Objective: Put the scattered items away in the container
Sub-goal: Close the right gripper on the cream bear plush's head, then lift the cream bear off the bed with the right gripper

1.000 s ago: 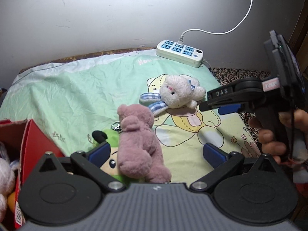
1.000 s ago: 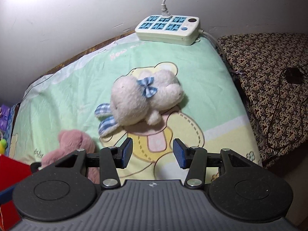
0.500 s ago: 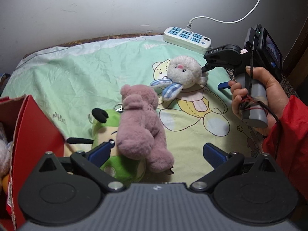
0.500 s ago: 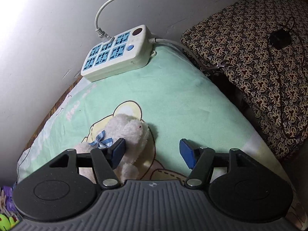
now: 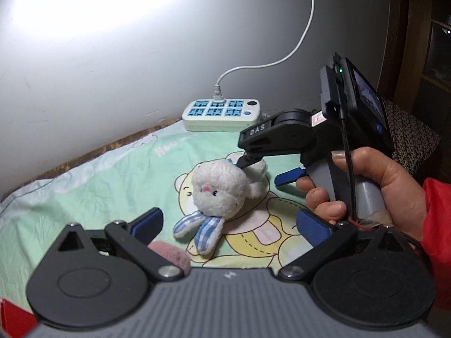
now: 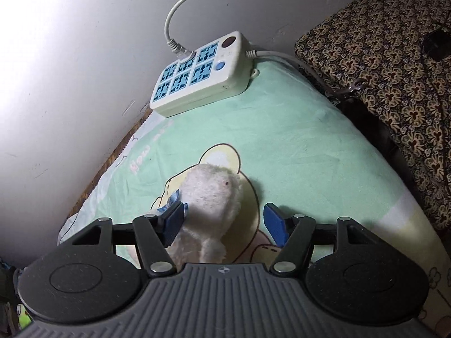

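straddling the white bunny (image 6: 214,194), the right gripper (image 6: 222,221) has its blue pads spread wide, gripping nothing: one pad touches or nearly touches the toy at its blue bow, the other stands off with bare sheet (image 6: 282,129) between it and the fur. in the left wrist view the same gripper (image 5: 269,169) reaches in over the bunny (image 5: 222,188) from the right, one finger over the toy's back, the other finger out beside it.

the bunny lies on the green sheet (image 5: 93,194) over the printed bear, with its face and checked ears toward the left gripper and its body running away toward the power strip (image 5: 222,112). in the right wrist view that long axis runs roughly along the fingers, so the jaws would close across the narrow width of the body. the toy sits off centre, nearer the left pad; a small shift before closing looks sensible.

the left gripper (image 5: 228,226) hangs wide open and empty, nearer the camera than the bunny's ears, a pink plush (image 5: 169,253) just under its left finger. the right one is plainly nearer the bunny. a red corner (image 5: 14,319) at the lower left may be the container's edge; i cannot tell. soft fur should compress, so a firm squeeze is probably needed.
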`<act>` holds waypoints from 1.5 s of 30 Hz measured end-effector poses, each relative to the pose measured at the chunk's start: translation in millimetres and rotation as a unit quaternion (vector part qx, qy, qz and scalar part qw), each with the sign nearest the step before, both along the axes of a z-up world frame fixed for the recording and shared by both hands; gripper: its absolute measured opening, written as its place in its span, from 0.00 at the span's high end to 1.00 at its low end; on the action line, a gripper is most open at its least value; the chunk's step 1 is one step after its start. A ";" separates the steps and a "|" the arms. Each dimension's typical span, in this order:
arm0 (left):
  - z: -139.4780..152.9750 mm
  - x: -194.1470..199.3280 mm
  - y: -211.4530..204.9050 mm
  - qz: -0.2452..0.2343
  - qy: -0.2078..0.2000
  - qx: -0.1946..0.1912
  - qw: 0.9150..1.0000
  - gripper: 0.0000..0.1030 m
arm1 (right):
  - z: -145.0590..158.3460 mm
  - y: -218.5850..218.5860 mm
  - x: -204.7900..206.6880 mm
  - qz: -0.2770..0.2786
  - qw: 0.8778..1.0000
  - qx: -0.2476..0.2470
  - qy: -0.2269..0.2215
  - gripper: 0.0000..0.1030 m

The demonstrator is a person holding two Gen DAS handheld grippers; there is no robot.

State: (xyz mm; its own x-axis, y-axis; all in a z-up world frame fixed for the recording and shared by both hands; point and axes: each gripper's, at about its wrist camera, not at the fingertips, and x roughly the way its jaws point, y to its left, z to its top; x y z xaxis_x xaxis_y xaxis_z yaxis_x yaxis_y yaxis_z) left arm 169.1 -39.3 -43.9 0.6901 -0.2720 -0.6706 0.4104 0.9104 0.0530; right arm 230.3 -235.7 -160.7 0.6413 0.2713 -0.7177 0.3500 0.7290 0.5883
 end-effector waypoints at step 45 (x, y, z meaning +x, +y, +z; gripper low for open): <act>-34.2 -79.3 -31.6 -0.091 0.101 0.000 0.991 0.91 | 38.0 -35.2 -117.8 0.129 0.991 0.030 -0.002 0.78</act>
